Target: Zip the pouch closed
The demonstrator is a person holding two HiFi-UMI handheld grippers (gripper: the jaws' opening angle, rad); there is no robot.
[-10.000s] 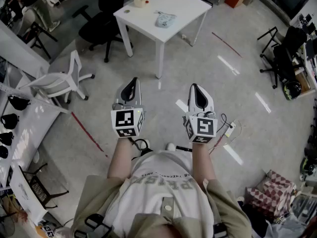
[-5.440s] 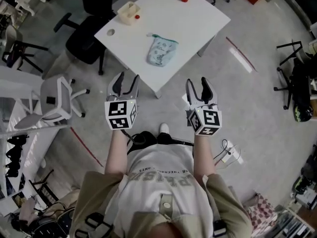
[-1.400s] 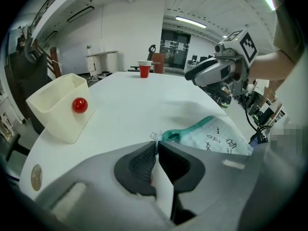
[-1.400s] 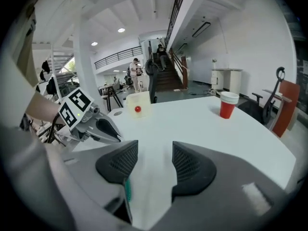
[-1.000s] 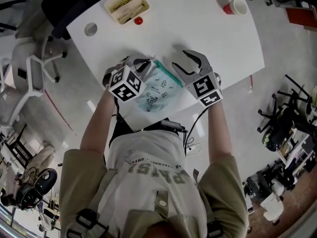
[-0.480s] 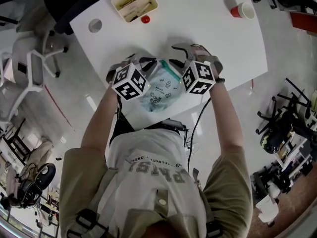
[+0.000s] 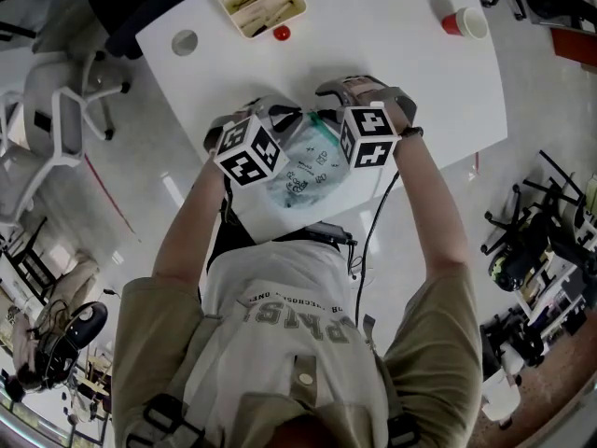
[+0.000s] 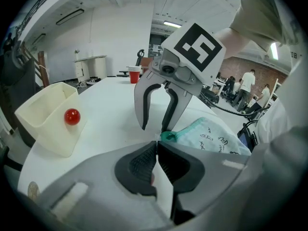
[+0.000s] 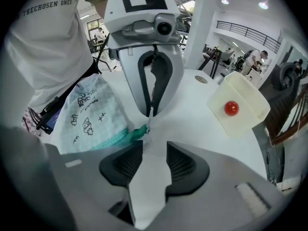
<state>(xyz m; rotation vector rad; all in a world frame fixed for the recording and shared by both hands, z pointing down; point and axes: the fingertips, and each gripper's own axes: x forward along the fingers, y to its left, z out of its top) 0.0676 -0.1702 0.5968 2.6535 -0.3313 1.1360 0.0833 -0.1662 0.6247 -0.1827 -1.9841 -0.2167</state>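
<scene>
A pale blue printed pouch (image 7: 303,161) with a teal zipper lies near the front edge of the white table (image 7: 401,63). In the right gripper view my left gripper (image 9: 150,113) is shut on a thin tab at the zipper's end (image 9: 138,132). My right gripper (image 9: 154,150) faces it from the other side, pointing steeply down. Its jaws have just been closing but still stand apart. Only bare table shows between the pads, and the teal zipper end lies just ahead of them. From the left gripper view, the right gripper (image 8: 155,127) hangs over that same teal end (image 8: 168,136).
A cream tray (image 7: 261,3) stands at the table's far side with a red ball (image 7: 281,34) at its corner. A red cup (image 7: 471,21) sits far right, and a round hole (image 7: 185,42) far left. Office chairs (image 7: 56,119) stand on the floor to the left.
My right gripper has rolled over and come down from the pouch's right side to its zipper end, with its jaws narrower. The left gripper has kept still, shut.
</scene>
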